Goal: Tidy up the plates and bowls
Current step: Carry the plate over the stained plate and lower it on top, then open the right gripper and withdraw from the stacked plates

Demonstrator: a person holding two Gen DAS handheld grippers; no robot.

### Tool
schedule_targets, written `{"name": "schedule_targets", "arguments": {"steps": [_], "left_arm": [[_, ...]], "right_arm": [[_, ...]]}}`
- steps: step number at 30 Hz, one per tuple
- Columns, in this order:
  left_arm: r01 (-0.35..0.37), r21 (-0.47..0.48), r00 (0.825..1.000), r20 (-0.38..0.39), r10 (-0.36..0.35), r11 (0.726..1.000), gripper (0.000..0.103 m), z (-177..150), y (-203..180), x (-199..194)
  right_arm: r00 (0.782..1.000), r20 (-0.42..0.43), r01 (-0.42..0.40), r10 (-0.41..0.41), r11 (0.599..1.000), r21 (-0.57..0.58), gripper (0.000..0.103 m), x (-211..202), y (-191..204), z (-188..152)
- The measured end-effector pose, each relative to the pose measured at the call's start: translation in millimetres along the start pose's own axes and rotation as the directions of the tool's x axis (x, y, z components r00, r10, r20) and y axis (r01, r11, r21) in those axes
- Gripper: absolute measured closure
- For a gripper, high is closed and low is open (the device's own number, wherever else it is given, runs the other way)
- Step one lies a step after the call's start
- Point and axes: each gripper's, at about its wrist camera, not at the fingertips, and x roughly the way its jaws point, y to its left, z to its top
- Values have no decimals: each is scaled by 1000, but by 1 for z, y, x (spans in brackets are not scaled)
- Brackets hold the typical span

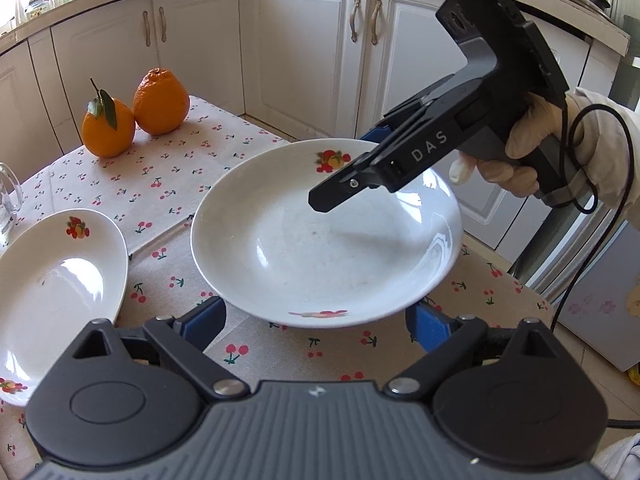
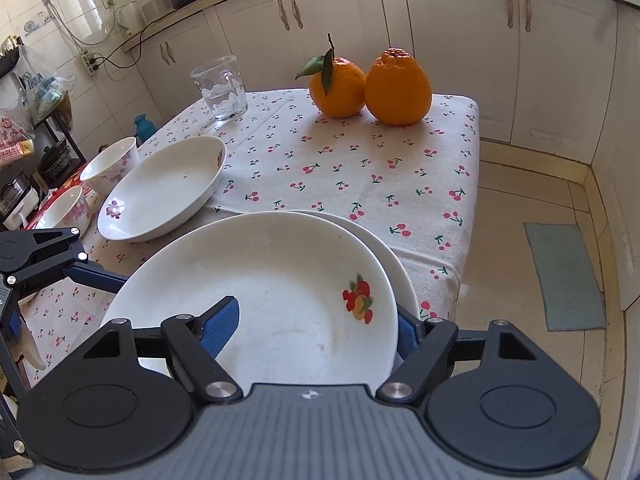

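The right hand-held gripper point(image 2: 318, 326) grips the rim of a shallow white ceramic plate with a fruit print point(image 2: 272, 300), one blue pad inside the dish, the other behind its edge at 3 o'clock. That plate sits over a second white plate point(image 2: 394, 256) on the cherry-print cloth of the desk point(image 2: 360, 168). The left hand-held gripper point(image 1: 316, 322) stands spread wide at the plate's 6 o'clock rim, pads clear of it. Another fruit-print white plate point(image 2: 160, 192) lies at 10 o'clock.
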Motion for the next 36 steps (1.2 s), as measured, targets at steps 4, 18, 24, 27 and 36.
{"name": "schedule_targets", "arguments": {"steps": [4, 18, 24, 27, 36], "left_arm": [[0, 6, 1000, 11, 0, 1000, 7, 1, -1, 0], [15, 17, 998, 58, -16, 1000, 8, 1, -7, -2], [2, 4, 996, 89, -3, 1000, 8, 0, -6, -14], [-4, 2, 995, 99, 4, 1000, 8, -4, -8, -20], [-25, -33, 992, 124, 29, 999, 8, -22, -8, -42]], "right_arm": [[1000, 6, 13, -13, 1000, 0, 20, -5, 1, -1], [997, 0, 71, -71, 997, -11, 20, -20, 9, -6], [994, -8, 108, -108, 994, -18, 19, -20, 15, -6], [990, -15, 139, -140, 989, -42, 19, -21, 21, -8], [977, -38, 206, -210, 975, -87, 16, -19, 28, -20]]}}
